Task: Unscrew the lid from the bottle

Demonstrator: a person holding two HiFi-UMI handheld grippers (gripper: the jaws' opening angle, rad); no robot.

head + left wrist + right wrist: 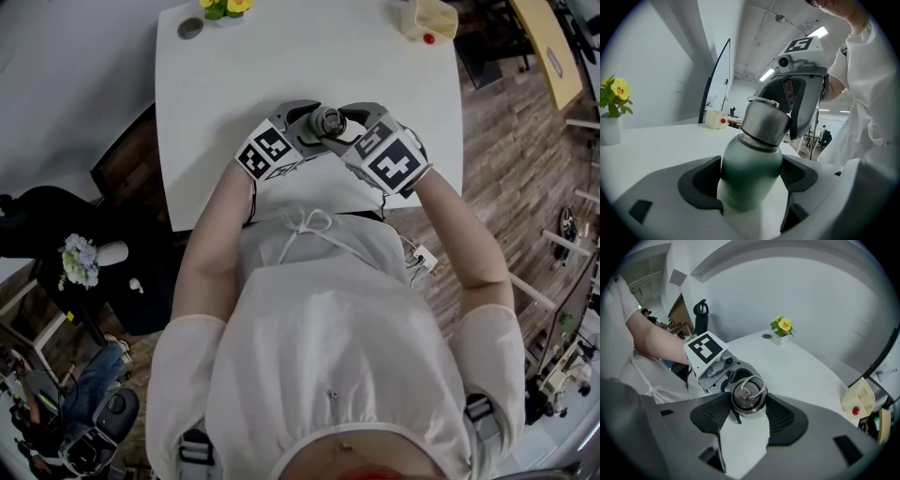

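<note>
1. Holding a matte green metal bottle [750, 173] in my left tool [752, 183], I have its two dark pads pressed against opposite sides of the rounded body, just below the shoulder.
2. In the left gripper view the bottle leans to the right, its neck pointing up toward my other tool.
3. My right tool [747, 409] meets the bottle end-on from the top. Its two ribbed black pads are closed on the round brushed-steel lid [748, 394], one pad touching each side.
4. The lid sits on the bottle's neck, and a thin wire ring lies across its top.
5. In the head view both tools meet above the near edge of the white bench [281, 66], just in front of my chest, with the bottle between them.
6. I cannot tell whether the bottle's base touches the bench.
7. At the far left corner of the bench stands a yellow flower [784, 325] in a small white pot [610, 130].
8. At the far right corner sits a cream plastic box [858, 401] with a red button on its side.
9. Both the flower and the box are well apart from the bottle.
</note>
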